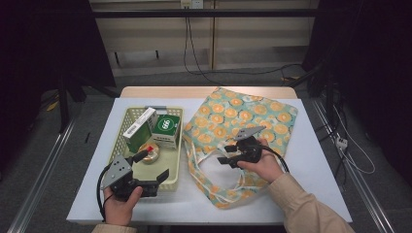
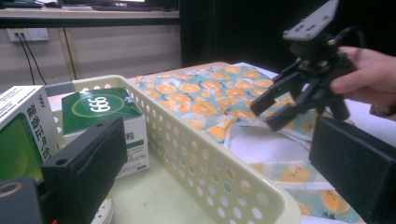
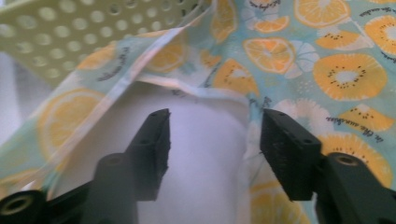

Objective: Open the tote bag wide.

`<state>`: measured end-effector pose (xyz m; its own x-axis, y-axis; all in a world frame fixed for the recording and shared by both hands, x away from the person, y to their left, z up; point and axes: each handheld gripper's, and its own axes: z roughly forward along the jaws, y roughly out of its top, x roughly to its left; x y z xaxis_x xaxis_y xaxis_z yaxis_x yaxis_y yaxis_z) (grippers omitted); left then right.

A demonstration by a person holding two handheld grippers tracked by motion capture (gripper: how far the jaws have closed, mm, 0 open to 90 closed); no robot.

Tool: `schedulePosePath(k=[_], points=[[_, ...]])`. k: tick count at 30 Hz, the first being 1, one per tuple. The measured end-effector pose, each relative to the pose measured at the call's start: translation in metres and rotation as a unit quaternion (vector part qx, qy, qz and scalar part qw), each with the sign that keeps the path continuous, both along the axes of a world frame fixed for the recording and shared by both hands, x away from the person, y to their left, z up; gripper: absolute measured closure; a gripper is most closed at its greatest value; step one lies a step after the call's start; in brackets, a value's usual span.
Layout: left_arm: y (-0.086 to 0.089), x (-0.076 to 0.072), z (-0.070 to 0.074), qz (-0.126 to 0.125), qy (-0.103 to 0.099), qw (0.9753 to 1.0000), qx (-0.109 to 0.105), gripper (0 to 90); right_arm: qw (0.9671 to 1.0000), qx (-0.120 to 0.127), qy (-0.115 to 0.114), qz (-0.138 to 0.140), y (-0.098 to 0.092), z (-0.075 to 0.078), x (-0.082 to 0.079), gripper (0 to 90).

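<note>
Fingers of both grippers are apart, nothing held. Right gripper (image 1: 227, 154) hovers over bag (image 1: 252, 114) opening, next to basket (image 1: 171, 182); left gripper (image 1: 154, 170) waits at basket w/ boxes (image 1: 166, 128). Next prob. needs pinching bag edge.

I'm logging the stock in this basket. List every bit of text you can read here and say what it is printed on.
"999" in a white oval: on the top of the green and white box in the basket.
"粒": on that box's white front; the rest is too small to read.
"藿香正气": down the side of the taller green and white box; its other print is blurred.
Small dark script on the fruit-print tote bag: too blurred to read.
</note>
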<state>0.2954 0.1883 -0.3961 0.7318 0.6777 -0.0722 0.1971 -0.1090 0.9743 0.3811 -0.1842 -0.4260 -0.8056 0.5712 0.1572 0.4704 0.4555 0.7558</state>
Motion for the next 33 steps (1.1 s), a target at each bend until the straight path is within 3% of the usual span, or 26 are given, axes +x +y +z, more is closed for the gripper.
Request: schedulePosePath(k=[2, 6, 9, 17, 21, 33], points=[[0.0, 0.0, 0.0, -0.001, 0.002, 1.0, 0.001, 4.3, 0.9999, 0.005, 0.009, 0.009, -0.002, 0.003, -0.006, 31.7], [0.0, 0.0, -0.001, 0.0, 0.004, 1.0, 0.0, 4.3, 0.9999, 0.013, -0.001, 0.009, -0.004, 0.006, -0.02, 22.2], [0.0, 0.001, 0.0, -0.002, 0.001, 1.0, 0.003, 4.3, 0.9998, 0.015, 0.009, 0.006, -0.004, 0.006, -0.024, 16.1], [0.0, 0.0, 0.0, -0.003, 0.0, 1.0, -0.001, 4.3, 0.9994, 0.033, 0.005, 0.011, -0.005, 0.009, -0.035, 10.5], [0.0, 0.001, 0.0, -0.004, 0.0, 1.0, 0.0, 4.3, 0.9994, 0.026, -0.005, 0.024, 0.003, 0.01, -0.04, 8.2], [0.004, 0.003, -0.001, -0.003, 0.003, 1.0, -0.003, 4.3, 0.9986, 0.017, 0.002, 0.05, 0.018, 0.002, -0.047, 10.6]])
